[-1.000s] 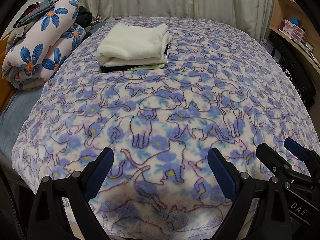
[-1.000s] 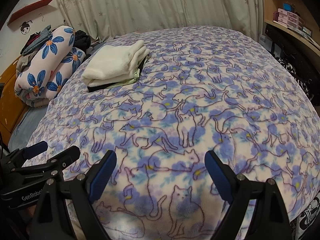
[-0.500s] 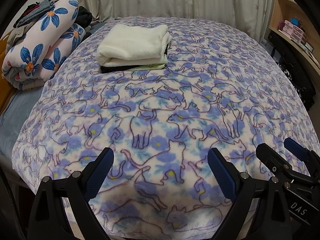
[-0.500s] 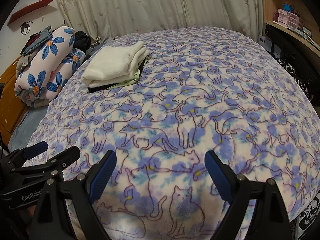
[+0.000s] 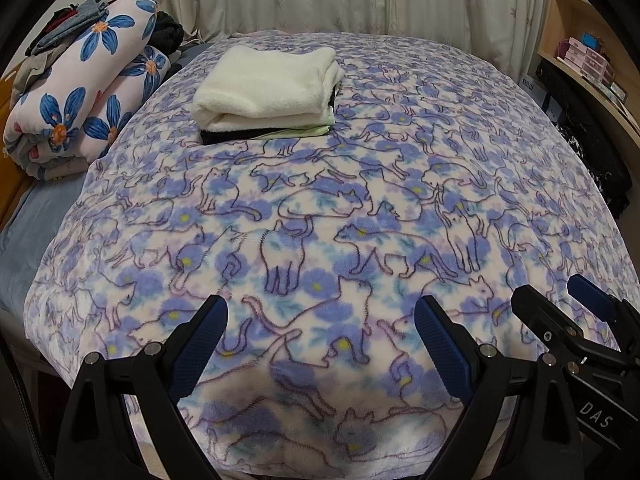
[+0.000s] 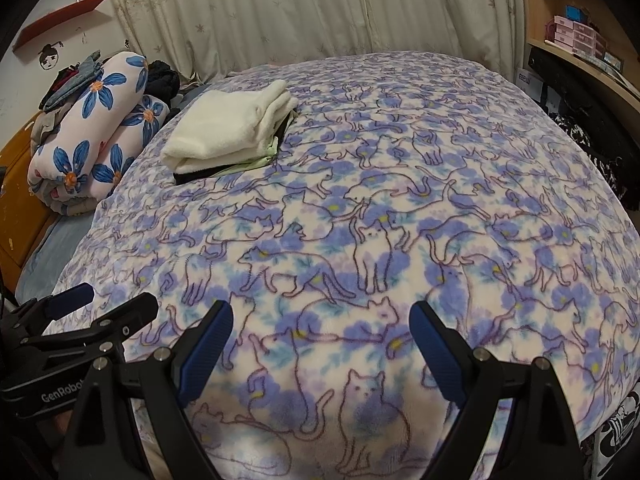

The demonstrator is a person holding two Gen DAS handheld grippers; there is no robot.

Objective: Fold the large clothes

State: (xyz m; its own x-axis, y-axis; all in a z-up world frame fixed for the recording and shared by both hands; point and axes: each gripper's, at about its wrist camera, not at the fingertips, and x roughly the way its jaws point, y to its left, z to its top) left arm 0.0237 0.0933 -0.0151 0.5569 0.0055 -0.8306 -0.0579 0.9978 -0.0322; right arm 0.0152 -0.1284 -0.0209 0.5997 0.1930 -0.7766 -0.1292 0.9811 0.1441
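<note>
A stack of folded clothes (image 5: 266, 92) lies at the far left of the bed, a cream fleece on top of a pale green and a black garment; it also shows in the right wrist view (image 6: 232, 132). The bed wears a purple cat-print fleece blanket (image 5: 320, 208) (image 6: 380, 220). My left gripper (image 5: 322, 320) hovers open over the blanket's near edge, nothing between its blue pads. My right gripper (image 6: 322, 326) is open and empty too, just to its right. Each gripper shows at the side of the other's view, the right (image 5: 560, 312) and the left (image 6: 108, 308).
A rolled flowered quilt (image 5: 84, 100) with loose clothes on top lies left of the bed, beside a wooden edge (image 6: 16, 208). Curtains (image 6: 300, 12) hang behind. A wooden shelf with small boxes (image 6: 576, 36) and dark items stands at the right.
</note>
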